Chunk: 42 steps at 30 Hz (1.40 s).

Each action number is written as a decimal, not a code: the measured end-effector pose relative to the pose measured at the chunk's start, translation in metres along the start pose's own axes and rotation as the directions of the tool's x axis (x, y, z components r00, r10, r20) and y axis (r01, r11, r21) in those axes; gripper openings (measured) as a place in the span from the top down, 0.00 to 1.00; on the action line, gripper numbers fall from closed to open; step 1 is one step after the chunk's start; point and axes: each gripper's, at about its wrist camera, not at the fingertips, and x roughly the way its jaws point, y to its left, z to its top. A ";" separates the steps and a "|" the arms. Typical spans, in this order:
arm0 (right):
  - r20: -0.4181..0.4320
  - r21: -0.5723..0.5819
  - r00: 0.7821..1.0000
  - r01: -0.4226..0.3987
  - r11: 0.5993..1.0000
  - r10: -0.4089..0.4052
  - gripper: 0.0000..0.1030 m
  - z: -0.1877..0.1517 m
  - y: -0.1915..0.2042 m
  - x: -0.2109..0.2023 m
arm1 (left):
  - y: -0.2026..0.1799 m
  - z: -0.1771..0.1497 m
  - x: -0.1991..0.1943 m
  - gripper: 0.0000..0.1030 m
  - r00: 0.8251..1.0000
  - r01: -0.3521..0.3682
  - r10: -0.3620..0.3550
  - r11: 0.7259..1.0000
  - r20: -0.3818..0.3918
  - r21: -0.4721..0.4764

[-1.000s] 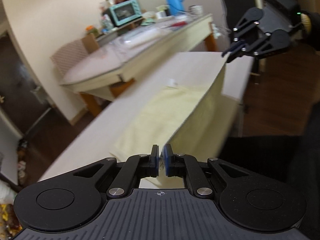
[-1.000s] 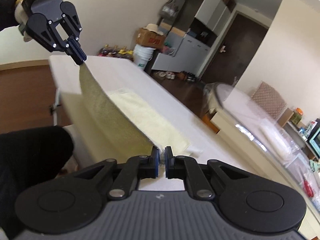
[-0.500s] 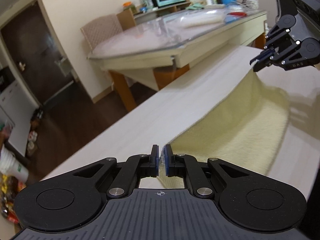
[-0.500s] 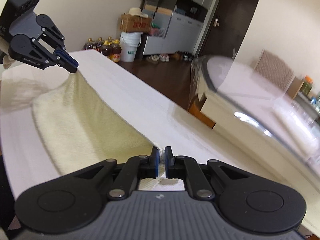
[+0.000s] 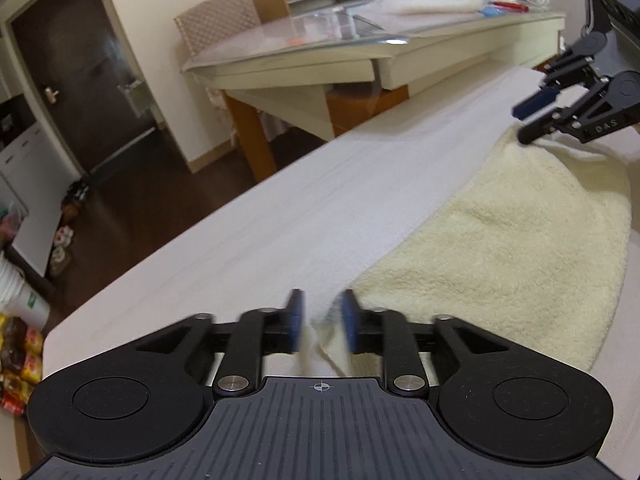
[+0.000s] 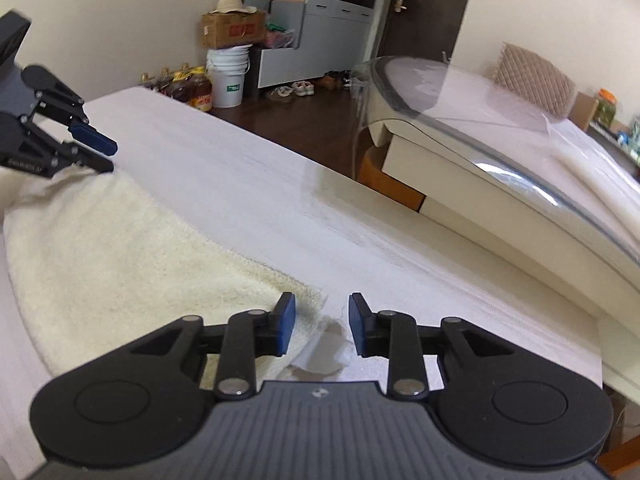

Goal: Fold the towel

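A pale yellow towel (image 5: 500,260) (image 6: 120,248) lies folded over on the white-covered table (image 5: 280,220) (image 6: 260,184). My left gripper (image 5: 320,312) hangs low over the towel's near corner; its jaws are opening and the blurred corner sits loose between the blue pads. My right gripper (image 6: 322,312) is opening too, with the other corner and its white label lying on the table between the pads, untouched. Each gripper shows in the other's view, the right gripper (image 5: 522,124) and the left gripper (image 6: 109,157), jaws apart just above the towel's edge.
A glass-topped dining table (image 5: 320,40) (image 6: 500,152) stands close beyond the work table, with a quilted chair (image 5: 216,20) behind it. On the dark floor are white buckets (image 6: 230,76), bottles (image 6: 188,88) and shoes. The table's edge runs along the left in the left wrist view.
Both grippers moved down and across with the towel's raised edge, laying it over the lower layer. Their jaws, shut on the corners before, now stand apart and the corners lie loose.
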 end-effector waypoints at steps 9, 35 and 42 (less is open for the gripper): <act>0.126 0.048 0.991 0.031 0.998 -0.037 0.67 -0.010 0.028 -0.050 | 0.022 -0.015 -0.033 0.56 0.996 -0.075 0.079 0.990 0.030 -0.122; 0.081 -0.608 0.997 0.041 0.793 0.011 0.77 0.015 0.291 -0.011 | 0.033 -0.086 -0.099 0.42 0.990 -0.078 0.084 0.996 0.112 -0.052; 0.096 -0.518 0.994 -0.001 0.855 0.060 0.92 0.021 0.272 -0.019 | 0.005 -0.087 -0.103 0.42 0.988 -0.022 -0.003 0.988 0.155 0.155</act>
